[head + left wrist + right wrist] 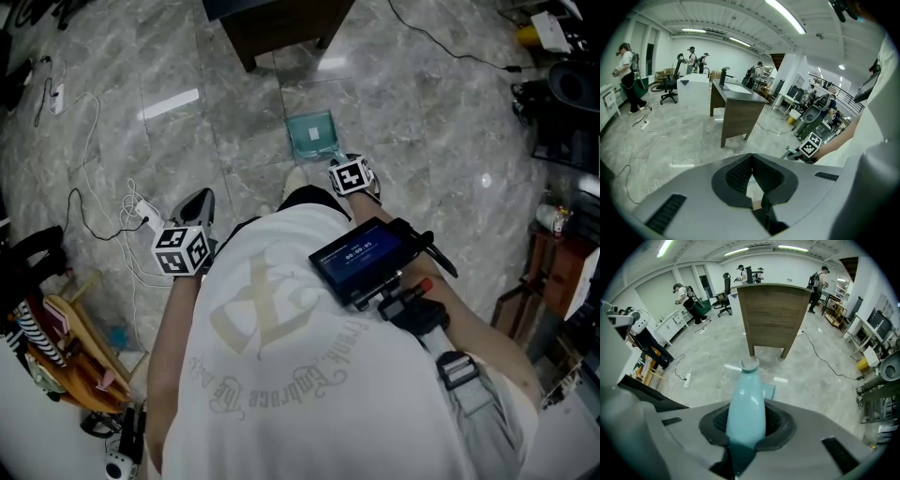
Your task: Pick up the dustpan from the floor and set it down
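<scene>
Here's the dustpan [311, 134], a pale teal plastic pan lying flat on the floor just in front of the dark wooden desk [281, 23]. Its tray looks thin-walled and slightly see-through, square at the mouth. From the right gripper view the handle [746, 399] is a smooth, glossy tube, fat near the camera and tapering to a round rim at the far end.

The right gripper [746, 425] has that handle squarely between its jaws, the dark ribbed pads pressed in on both sides. It points steeply down, and that makes sense: the pan is low, the person is bent right over it, and the handle is the one part that stands up clear of the tile. A rounded, slick handle could twist in the pads, I'd say, so a grip at its thick part is the safe one. As far as I can judge, the pan has not left the ground.

The left gripper [752, 180] hangs off to the side with its jaws together and nothing in them, well apart from the pan, out of the way.

Around it all is polished grey marble-look floor [412, 122], shiny enough to mirror the ceiling lights, with white cable [94, 150] looping across it at the left.
</scene>
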`<control>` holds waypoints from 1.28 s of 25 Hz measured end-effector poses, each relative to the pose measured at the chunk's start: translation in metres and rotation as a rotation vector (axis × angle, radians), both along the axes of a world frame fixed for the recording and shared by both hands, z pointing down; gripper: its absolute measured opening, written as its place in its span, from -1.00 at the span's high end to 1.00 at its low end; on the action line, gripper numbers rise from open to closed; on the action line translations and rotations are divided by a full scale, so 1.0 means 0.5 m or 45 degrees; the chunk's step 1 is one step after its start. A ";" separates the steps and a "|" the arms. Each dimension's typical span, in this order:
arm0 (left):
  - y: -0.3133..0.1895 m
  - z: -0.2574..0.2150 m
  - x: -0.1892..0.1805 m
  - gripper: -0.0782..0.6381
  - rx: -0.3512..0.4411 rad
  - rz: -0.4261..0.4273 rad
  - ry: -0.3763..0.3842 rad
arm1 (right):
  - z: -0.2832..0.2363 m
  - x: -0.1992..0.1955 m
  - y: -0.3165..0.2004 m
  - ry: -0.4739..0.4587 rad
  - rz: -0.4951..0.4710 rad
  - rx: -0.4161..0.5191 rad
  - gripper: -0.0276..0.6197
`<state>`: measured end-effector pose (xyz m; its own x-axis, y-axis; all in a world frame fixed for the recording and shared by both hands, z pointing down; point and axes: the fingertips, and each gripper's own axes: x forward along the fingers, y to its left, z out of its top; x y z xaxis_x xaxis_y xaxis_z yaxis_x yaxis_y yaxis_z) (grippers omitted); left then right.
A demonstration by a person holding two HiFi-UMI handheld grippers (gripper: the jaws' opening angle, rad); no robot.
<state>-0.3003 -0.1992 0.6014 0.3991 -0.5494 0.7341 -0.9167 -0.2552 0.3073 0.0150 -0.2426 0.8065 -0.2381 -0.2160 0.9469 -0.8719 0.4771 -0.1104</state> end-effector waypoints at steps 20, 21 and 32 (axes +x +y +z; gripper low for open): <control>-0.048 0.035 0.026 0.75 0.007 0.074 0.067 | -0.011 0.076 0.030 0.062 0.104 -0.001 0.76; -0.050 0.036 0.030 0.75 0.007 0.083 0.072 | -0.014 0.080 0.032 0.066 0.113 -0.004 0.76; 0.081 0.003 0.088 0.75 0.063 0.177 0.105 | -0.118 0.108 0.166 0.056 0.100 0.128 0.76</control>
